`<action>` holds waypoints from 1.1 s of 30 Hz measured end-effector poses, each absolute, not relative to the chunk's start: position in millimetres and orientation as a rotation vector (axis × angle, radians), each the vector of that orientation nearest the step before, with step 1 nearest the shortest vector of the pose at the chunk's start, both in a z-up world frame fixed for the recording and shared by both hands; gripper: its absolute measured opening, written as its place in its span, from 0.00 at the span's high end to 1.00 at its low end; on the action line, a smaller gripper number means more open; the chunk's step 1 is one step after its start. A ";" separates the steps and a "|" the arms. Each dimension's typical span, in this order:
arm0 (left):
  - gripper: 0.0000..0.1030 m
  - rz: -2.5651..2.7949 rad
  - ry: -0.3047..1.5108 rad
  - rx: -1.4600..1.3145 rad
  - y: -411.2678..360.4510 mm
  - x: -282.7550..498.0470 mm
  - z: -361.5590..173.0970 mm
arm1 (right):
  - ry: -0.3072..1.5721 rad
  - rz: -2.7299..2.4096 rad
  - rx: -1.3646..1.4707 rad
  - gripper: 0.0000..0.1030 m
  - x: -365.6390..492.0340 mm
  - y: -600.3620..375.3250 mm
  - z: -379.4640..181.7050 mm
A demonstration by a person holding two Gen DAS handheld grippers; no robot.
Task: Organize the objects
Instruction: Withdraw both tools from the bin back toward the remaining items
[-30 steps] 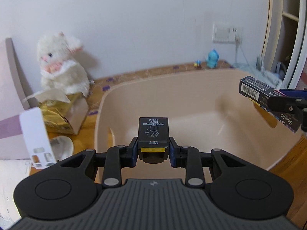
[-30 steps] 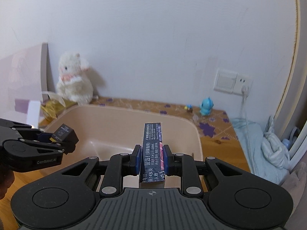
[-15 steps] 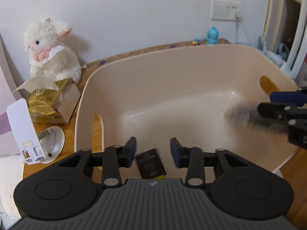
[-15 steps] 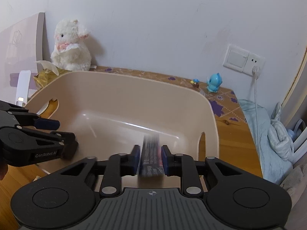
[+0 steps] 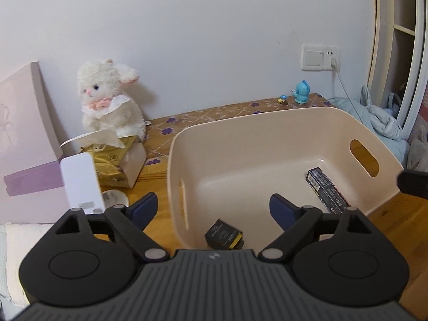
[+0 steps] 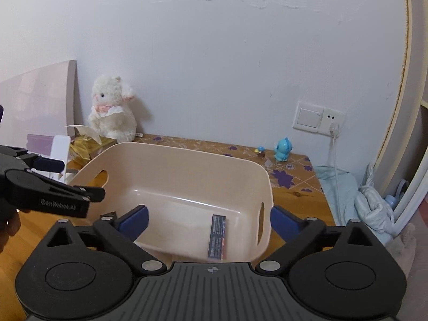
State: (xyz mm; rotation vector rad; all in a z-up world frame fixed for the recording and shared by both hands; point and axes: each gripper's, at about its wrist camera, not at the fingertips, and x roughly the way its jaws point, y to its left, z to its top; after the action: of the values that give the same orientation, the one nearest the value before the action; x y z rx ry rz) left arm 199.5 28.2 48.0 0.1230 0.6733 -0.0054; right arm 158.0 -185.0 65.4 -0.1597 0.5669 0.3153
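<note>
— Lying in the beige bin [image 5: 270, 144]: the small black box [image 5: 224, 234] at its near wall, the long dark box [image 6: 217, 236] flat toward the right. Both look dropped off.

— And the tools?

— Left tool [image 5: 214, 208] and right tool [image 6: 208, 220] are spread wide and empty above the bin. Anything left on the counter [image 6: 297, 184] probably remains unsorted.

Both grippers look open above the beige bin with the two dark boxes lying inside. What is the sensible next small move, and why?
Probably lift both away to fetch more. The left gripper and right gripper are open and empty, while the small black box with a yellow edge and long dark printed carton lie on the floor of the beige plastic bin.
</note>
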 end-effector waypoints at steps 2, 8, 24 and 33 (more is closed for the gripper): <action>0.10 -0.001 0.670 0.128 30.8 190.7 48.3 | 0.571 0.313 -0.166 0.00 150.0 -188.8 63.6; 0.05 0.010 0.685 0.137 38.7 166.5 35.6 | 0.622 0.294 -0.182 0.00 134.3 -199.5 43.8; 0.05 -0.054 0.812 -0.021 56.4 147.8 -24.6 | 0.820 0.220 -0.148 0.00 130.0 -220.3 -45.1; 0.05 -0.074 0.867 -0.109 57.9 160.9 -47.9 | 0.850 0.212 -0.154 0.00 139.8 -211.3 -65.8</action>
State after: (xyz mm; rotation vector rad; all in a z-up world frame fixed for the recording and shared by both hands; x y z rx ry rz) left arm 160.9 57.9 -47.9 -0.1093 0.8669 -0.0741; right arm 139.8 -211.3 -65.8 -0.1536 0.8495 0.2115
